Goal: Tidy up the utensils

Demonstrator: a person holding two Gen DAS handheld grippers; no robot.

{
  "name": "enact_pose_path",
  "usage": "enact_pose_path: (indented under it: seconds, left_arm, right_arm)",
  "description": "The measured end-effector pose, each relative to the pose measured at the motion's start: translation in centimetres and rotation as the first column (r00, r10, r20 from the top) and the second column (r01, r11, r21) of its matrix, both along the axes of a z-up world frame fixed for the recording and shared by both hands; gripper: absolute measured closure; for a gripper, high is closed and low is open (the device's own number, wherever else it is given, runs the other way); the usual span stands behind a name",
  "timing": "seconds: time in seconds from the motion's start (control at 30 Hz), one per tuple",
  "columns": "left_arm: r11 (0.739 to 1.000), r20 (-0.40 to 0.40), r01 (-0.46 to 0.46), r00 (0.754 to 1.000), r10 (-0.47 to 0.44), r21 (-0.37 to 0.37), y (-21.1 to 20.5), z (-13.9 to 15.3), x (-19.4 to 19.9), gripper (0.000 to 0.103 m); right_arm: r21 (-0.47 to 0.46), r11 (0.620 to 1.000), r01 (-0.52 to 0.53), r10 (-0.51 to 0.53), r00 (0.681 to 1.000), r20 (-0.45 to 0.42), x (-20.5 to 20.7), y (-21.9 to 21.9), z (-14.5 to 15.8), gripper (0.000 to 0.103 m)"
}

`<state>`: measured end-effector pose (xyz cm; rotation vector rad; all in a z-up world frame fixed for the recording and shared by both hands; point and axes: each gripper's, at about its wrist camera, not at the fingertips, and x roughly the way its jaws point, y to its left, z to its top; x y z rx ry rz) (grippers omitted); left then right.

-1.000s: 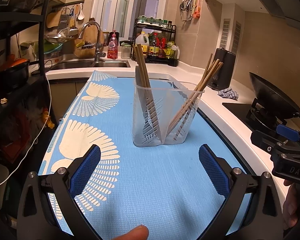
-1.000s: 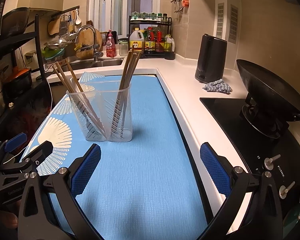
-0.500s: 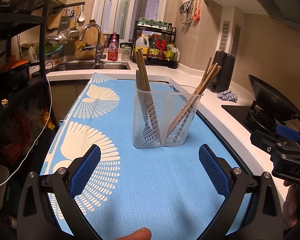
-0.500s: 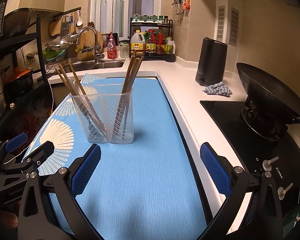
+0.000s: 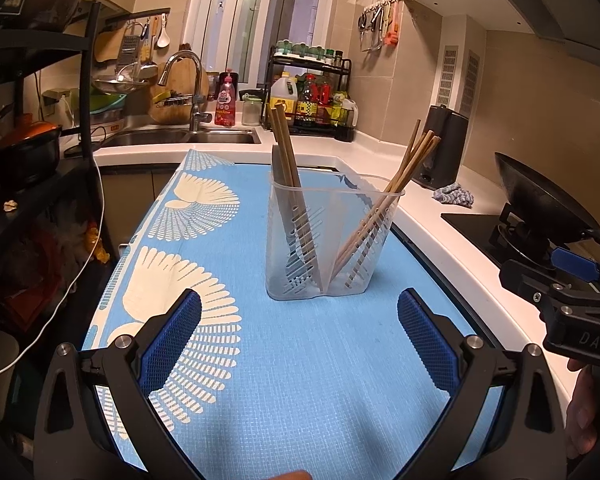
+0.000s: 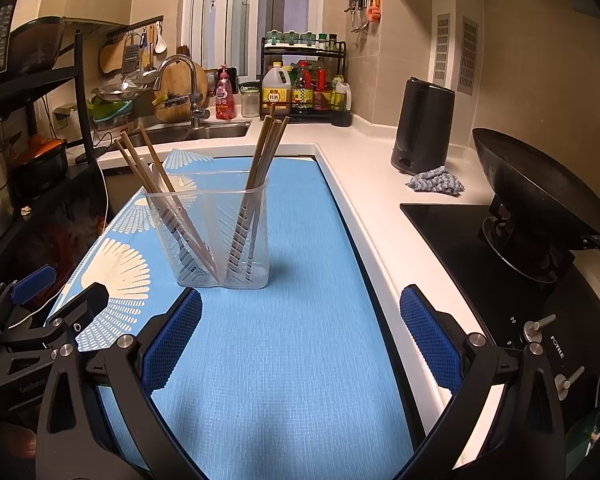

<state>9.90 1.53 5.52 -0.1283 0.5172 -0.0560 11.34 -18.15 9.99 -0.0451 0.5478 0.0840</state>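
Note:
A clear plastic utensil holder (image 5: 328, 240) (image 6: 210, 236) with two compartments stands upright on the blue mat (image 5: 300, 380) (image 6: 276, 360). Wooden chopsticks lean in each compartment: one bunch (image 5: 286, 152) (image 6: 142, 164) on the left, another (image 5: 412, 160) (image 6: 266, 148) on the right. My left gripper (image 5: 299, 336) is open, a short way in front of the holder, nothing between its blue pads. My right gripper (image 6: 300, 340) is open too, nearer than the holder and slightly right of it, holding nothing. Each gripper shows at the edge of the other's view.
A black wok (image 6: 540, 192) sits on the hob (image 6: 480, 248) at the right. A black kettle (image 6: 422, 124) and a grey cloth (image 6: 436, 184) lie on the white counter (image 6: 364, 184). Sink (image 5: 180, 136), tap and bottle rack (image 6: 304, 88) are behind. A dark shelf unit (image 5: 32, 120) stands left.
Both views have pulled back a little from the holder and drifted slightly; the holder and chopsticks stay put. Both grippers remain open.

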Motion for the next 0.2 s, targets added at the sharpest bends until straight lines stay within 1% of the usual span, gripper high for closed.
enact_pose_path:
  seconds: [0.2]
  left_arm:
    - [1.000, 0.002, 0.000, 1.000, 0.000, 0.007, 0.02, 0.09, -0.14, 0.007]
  right_arm:
    - [0.000, 1.000, 0.001, -0.001, 1.000, 0.000, 0.01, 0.02, 0.02, 0.006]
